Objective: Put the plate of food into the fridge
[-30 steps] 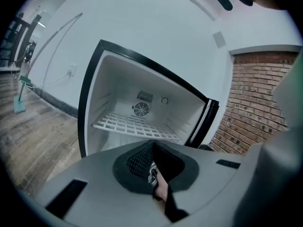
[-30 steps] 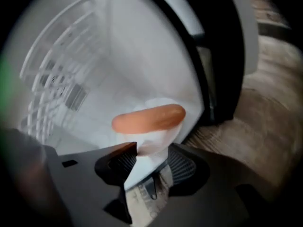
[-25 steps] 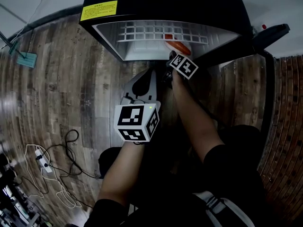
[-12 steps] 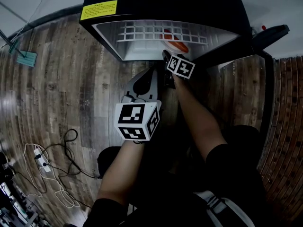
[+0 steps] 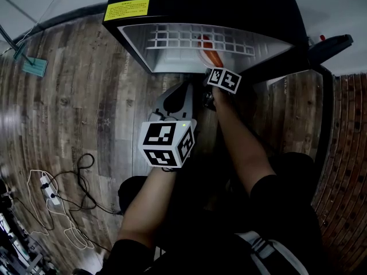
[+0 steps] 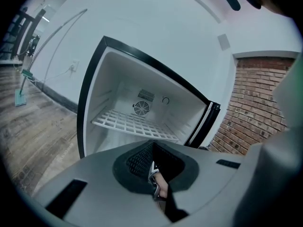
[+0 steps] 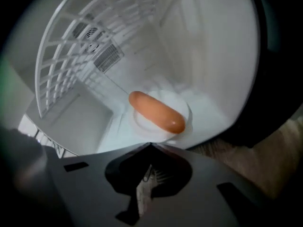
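The right gripper [image 7: 150, 145] was found with its jaws brought together, just closed, and nothing was seen between them. It was angled down at the fridge [image 7: 222, 56] opening, its tips just short of the front lip. The closure was judged to follow release, since the plate [image 7: 186, 120] lay free of the jaws. The plate was seated flat on the white floor of the compartment, below the wire shelf [image 7: 80, 46] and close to the right-hand wall, near the front. That spot was judged to have been taken as the nearest flat surface within reach. A sausage [image 7: 156, 111] was carried on the plate. Its long axis was recorded as level, running diagonally in the right gripper view from upper left to lower right, one end toward the back of the compartment and the other toward the opening. Both ends were alike, so no heading was assigned. The left gripper [image 6: 152, 143] was likewise noted shut and empty, held back before the open fridge, above the wooden floor [image 5: 74, 96]. It was judged idle and kept clear of the working side.
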The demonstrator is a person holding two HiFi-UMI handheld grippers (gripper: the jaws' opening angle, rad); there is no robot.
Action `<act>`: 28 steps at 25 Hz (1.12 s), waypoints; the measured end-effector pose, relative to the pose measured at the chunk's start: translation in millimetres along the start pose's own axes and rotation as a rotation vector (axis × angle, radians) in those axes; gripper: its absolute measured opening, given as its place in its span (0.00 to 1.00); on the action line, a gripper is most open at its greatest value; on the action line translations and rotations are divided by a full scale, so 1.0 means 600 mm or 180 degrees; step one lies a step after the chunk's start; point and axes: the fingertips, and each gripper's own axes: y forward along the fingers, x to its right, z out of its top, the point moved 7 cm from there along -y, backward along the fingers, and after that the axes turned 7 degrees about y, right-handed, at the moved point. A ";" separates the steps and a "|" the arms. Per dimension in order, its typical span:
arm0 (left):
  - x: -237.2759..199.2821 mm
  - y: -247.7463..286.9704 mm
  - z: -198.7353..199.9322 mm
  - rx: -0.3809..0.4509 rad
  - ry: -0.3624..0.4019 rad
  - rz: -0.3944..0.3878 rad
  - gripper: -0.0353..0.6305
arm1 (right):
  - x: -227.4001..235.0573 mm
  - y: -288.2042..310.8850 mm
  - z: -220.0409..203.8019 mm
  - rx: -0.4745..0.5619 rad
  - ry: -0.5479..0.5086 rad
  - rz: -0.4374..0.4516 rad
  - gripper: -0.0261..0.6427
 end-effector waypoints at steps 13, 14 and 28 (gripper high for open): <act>-0.012 0.017 -0.004 -0.0073 0.0135 0.0144 0.05 | -0.091 -0.156 -0.017 0.0472 -0.0796 0.0657 0.06; -0.010 0.018 -0.001 -0.0079 0.0148 0.0161 0.05 | -0.101 -0.187 -0.013 0.0585 -0.0888 0.0678 0.06; 0.116 -0.146 0.286 -0.0265 0.0405 0.0343 0.05 | -0.311 -0.711 0.210 0.1221 -0.1502 0.0756 0.06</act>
